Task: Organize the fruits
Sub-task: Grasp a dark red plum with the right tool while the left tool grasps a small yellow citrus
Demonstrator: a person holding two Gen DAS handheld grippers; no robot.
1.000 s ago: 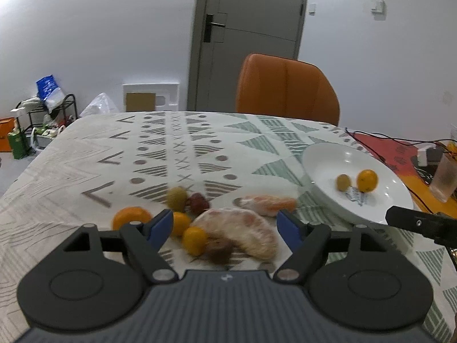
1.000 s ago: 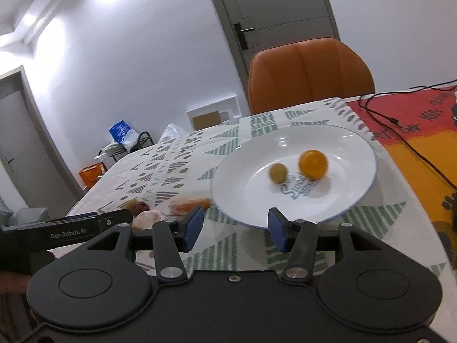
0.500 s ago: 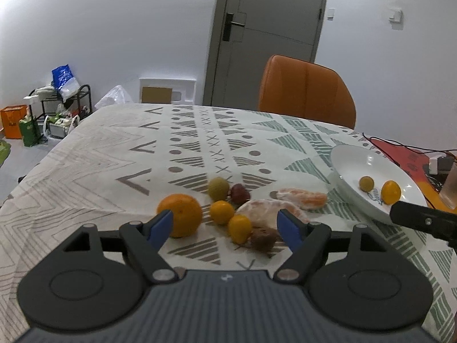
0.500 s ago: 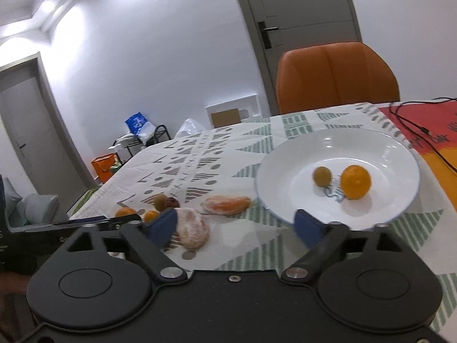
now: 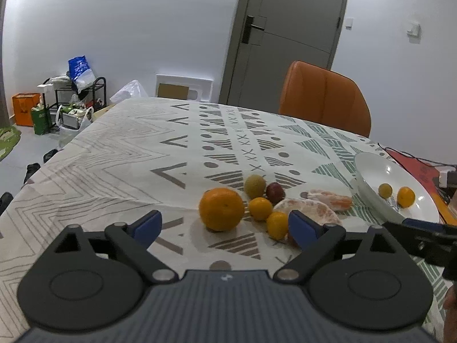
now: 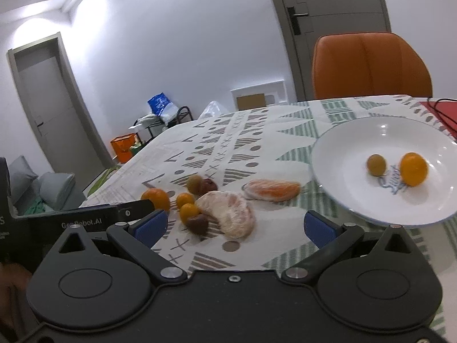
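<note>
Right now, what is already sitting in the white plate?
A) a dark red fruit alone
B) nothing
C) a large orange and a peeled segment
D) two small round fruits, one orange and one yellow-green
D: the white plate holds only a small orange fruit and a small yellow-green fruit; the large orange and the peeled pieces lie on the tablecloth.

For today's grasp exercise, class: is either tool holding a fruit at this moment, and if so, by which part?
Nothing is held. The left tool and right tool are both open and empty, above the tablecloth near the loose fruit.
</note>
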